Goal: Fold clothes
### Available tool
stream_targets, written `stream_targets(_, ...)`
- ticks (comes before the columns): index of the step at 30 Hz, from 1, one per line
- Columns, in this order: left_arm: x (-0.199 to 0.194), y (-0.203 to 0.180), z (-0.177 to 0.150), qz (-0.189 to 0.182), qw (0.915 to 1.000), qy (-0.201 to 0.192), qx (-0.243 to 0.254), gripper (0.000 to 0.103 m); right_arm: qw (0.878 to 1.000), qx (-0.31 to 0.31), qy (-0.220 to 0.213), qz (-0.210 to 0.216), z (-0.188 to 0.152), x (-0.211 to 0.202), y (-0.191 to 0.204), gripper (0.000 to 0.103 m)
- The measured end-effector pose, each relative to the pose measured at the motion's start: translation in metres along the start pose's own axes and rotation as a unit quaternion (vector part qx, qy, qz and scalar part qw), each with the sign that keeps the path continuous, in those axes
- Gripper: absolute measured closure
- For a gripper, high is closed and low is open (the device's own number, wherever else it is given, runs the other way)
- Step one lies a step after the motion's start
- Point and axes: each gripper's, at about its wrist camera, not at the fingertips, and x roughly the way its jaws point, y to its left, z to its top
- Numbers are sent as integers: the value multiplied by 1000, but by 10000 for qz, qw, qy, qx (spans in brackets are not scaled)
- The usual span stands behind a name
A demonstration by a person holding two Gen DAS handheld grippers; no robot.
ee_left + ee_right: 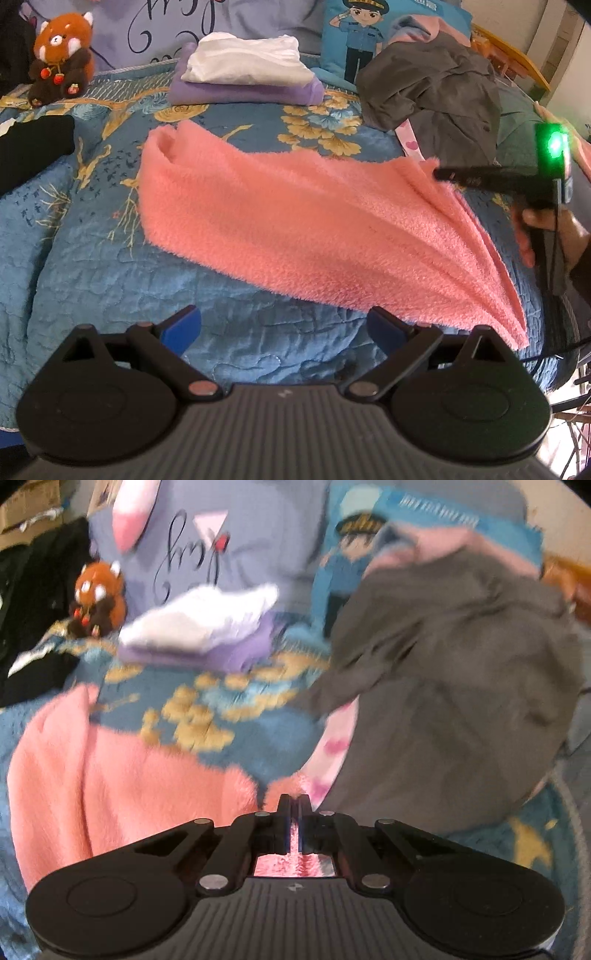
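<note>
A fluffy pink towel (295, 221) lies folded lengthwise across the blue flowered quilt (110, 266). Its layers fan out toward the right. My left gripper (284, 328) hovers open over the quilt just in front of the towel's near edge, with nothing between its blue pads (183, 326). My right gripper (437, 172), held by a hand (546, 229), reaches in from the right to the towel's far right corner. In the blurred right wrist view its jaws (293, 801) stand together with pink towel (110, 775) fluff pinched at the tips.
A crumpled grey garment (436, 92) lies at the back right, close behind the right gripper. A folded white piece on a purple one (247, 74) sits at the back. A plush red panda (62, 55) and a black garment (33, 147) are at the left.
</note>
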Motion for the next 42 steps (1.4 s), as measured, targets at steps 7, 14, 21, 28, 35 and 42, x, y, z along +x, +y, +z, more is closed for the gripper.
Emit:
stream_targets(7, -1, -4, 2, -43, 10000, -47, 32, 5, 9922, 183, 106, -1226, 15, 13, -37, 100)
stream_targets(14, -4, -2, 1, -18, 10000, -41, 23, 4, 9766, 1386, 536, -1552, 7, 33, -79, 95)
stream_targets(21, -7, 0, 3, 7, 9999, -101, -27, 3, 9649, 2162, -314, -1455, -6, -29, -69, 75)
stream_targets(28, 8, -3, 7, -315, 9990, 4, -304, 3, 9498, 3028, -420, -673, -86, -112, -26, 71)
stream_targets(35, 14, -29, 4, -536, 9979, 132, -329, 2, 8982, 4370, 149, -447, -185, -149, -8, 69)
stream_targets(42, 24, -55, -5, -618, 9957, 349, -602, 1, 8266, 5620, 6, 306, -213, -137, -1, 68)
